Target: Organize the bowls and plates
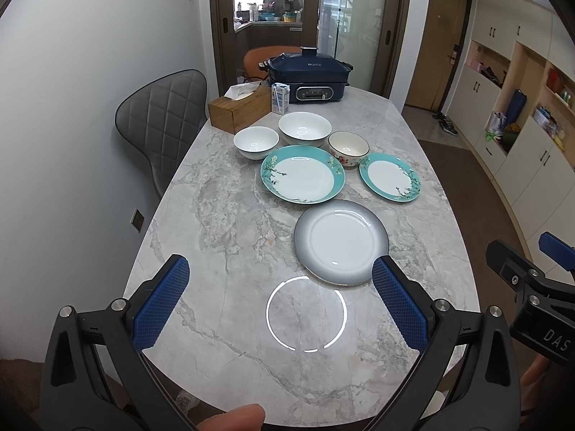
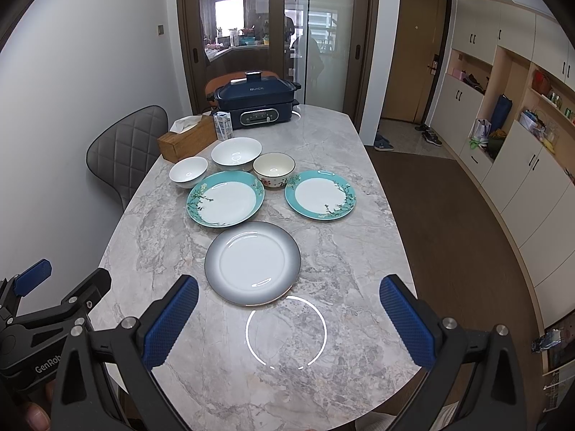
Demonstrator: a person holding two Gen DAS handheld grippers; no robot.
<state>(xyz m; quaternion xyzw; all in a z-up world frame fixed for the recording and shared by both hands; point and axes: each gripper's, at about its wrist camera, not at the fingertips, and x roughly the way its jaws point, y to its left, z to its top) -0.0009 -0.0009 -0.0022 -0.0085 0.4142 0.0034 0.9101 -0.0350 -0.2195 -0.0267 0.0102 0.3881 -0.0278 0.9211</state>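
Observation:
On the marble table (image 1: 222, 222) lie three plates: a grey-rimmed plate (image 1: 340, 241) (image 2: 252, 262) nearest me, a large teal floral plate (image 1: 302, 174) (image 2: 225, 198) behind it, and a smaller teal plate (image 1: 390, 176) (image 2: 320, 194) to the right. Behind them stand a small white bowl (image 1: 256, 142) (image 2: 188, 171), a large white bowl (image 1: 304, 128) (image 2: 236, 153) and a floral bowl (image 1: 348, 149) (image 2: 274, 170). My left gripper (image 1: 280, 280) is open above the near table end, holding nothing. My right gripper (image 2: 289, 296) is open too, just short of the grey plate.
A wooden tissue box (image 1: 240, 109), a small carton (image 1: 280, 98) and a dark blue electric cooker (image 1: 308, 77) stand at the far end. A grey quilted chair (image 1: 161, 122) is against the table's left side. Cabinets line the right wall (image 2: 521, 151).

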